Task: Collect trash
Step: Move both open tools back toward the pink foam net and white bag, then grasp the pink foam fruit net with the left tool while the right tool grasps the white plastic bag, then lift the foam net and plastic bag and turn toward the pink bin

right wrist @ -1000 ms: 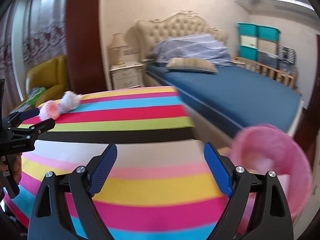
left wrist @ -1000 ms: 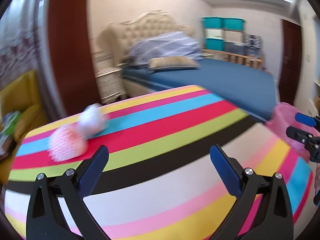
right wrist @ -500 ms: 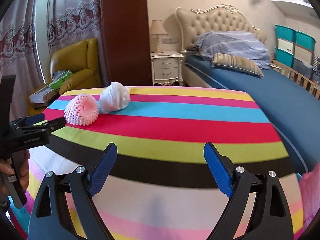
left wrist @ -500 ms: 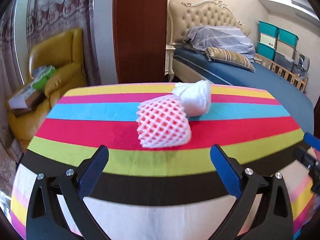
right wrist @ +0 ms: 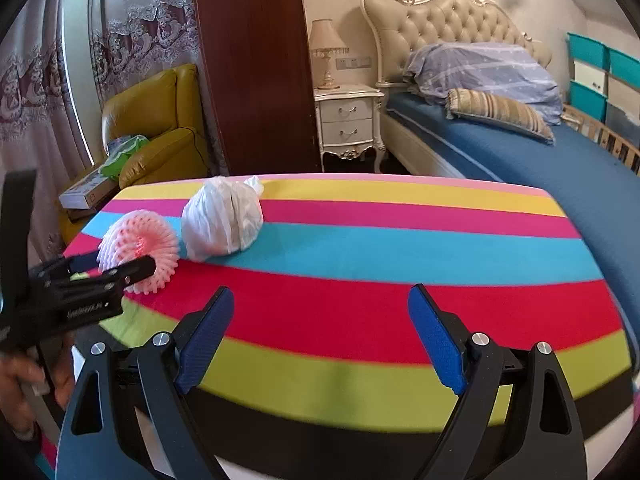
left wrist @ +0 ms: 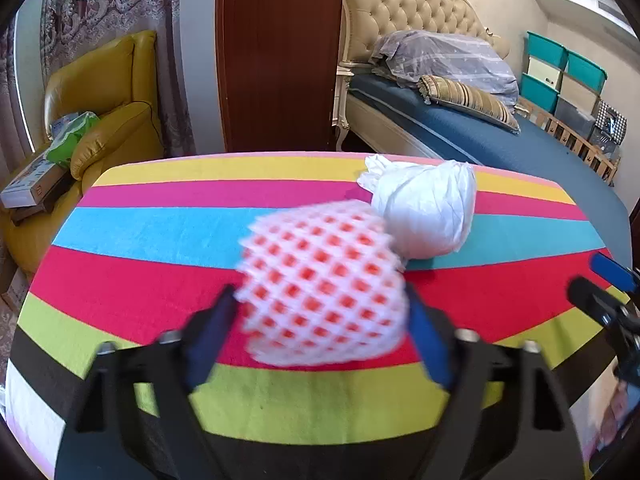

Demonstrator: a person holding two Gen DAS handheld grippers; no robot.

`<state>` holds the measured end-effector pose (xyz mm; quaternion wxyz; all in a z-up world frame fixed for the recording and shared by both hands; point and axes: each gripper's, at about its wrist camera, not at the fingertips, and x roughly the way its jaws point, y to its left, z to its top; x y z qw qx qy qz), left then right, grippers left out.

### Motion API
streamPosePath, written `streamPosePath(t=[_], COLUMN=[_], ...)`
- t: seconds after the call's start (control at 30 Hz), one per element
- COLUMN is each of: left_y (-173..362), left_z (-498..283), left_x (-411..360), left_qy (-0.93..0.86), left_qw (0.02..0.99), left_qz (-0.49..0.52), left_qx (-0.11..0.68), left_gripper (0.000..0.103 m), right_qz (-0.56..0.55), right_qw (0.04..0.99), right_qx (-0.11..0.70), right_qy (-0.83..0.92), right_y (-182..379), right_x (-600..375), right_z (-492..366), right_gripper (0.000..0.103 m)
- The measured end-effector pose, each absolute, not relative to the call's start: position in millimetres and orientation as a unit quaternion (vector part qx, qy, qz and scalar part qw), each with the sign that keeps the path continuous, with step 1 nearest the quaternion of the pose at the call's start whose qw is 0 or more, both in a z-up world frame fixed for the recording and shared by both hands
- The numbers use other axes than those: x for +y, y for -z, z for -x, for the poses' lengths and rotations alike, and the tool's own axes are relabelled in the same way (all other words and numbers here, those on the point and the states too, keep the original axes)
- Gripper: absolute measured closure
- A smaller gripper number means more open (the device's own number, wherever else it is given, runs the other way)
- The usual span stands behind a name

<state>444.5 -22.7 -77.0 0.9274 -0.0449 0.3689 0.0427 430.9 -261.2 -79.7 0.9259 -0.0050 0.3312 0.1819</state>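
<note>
A pink foam fruit net (left wrist: pixel 324 288) lies on the striped tablecloth (left wrist: pixel 160 232) against a knotted white plastic bag (left wrist: pixel 424 212). My left gripper (left wrist: pixel 320 300) straddles the net. Its jaws are closing, and both blue pads meet the net's sides. In the right wrist view the same left gripper (right wrist: pixel 116 264) clamps the foam net (right wrist: pixel 140 244) at the table's left, with the white bag (right wrist: pixel 224 220) just right of it. My right gripper (right wrist: pixel 320 304) hovers open over the red stripe with nothing between its fingers. Its tips also show at the right edge of the left wrist view (left wrist: pixel 600 280).
A person's hand (right wrist: pixel 24 380) holds the left gripper's handle. Behind the table stand a yellow armchair (right wrist: pixel 160 132) with boxes, a dark wooden column (right wrist: pixel 256 64), a white nightstand (right wrist: pixel 348 120) with a lamp, and a blue bed (right wrist: pixel 540 160). The table's far edge lies close behind the bag.
Both grippers swung left across the table, away from the pink basket and towards the trash. The left one came up to the foam net and narrowed its jaws around it. The right stayed open.
</note>
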Motion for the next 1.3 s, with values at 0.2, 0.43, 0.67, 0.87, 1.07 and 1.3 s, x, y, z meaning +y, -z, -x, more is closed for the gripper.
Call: streamPosePath(t=[0.2,0.43,0.67,0.87,1.07,1.3], left_y=[69.7,66.6,75.4,78.0,77.3,77.7], left_z=[-436.9,-435.6,-435.3,-434.7,-432.8,-432.7], left_x=[-10.1,27.4,49.5,52.6,49.2,48.6], left_qy=[-0.057,-0.121,-0.122,-0.118,-0.116,-0.117], left_qw=[0.936,0.936,0.931,0.931,0.933,0.935], left_qz=[0.016,0.014,0.051,0.057,0.052,0.051], left_qx=[0.346,0.330,0.339,0.340,0.337,0.332], left_gripper=[0.052,0.052,0.052,0.052,0.052,0.052], right_qz=[-0.008,0.031,0.078,0.082,0.102,0.098], right_qw=[0.916,0.911,0.909,0.916,0.922,0.926], right_qx=[0.342,0.342,0.352,0.342,0.329,0.324], right_qy=[-0.209,-0.227,-0.209,-0.193,-0.175,-0.166], right_y=[77.5,79.0,86.4,85.4,84.3,84.0], right_x=[-230.2,-169.6,-131.1,-137.3,-145.9,-160.5], right_z=[-462.3,-482.3,-495.9,-489.5,-474.2,-443.7], right_gripper=[0.020,0.020,0.030,0.067,0.069,0.069])
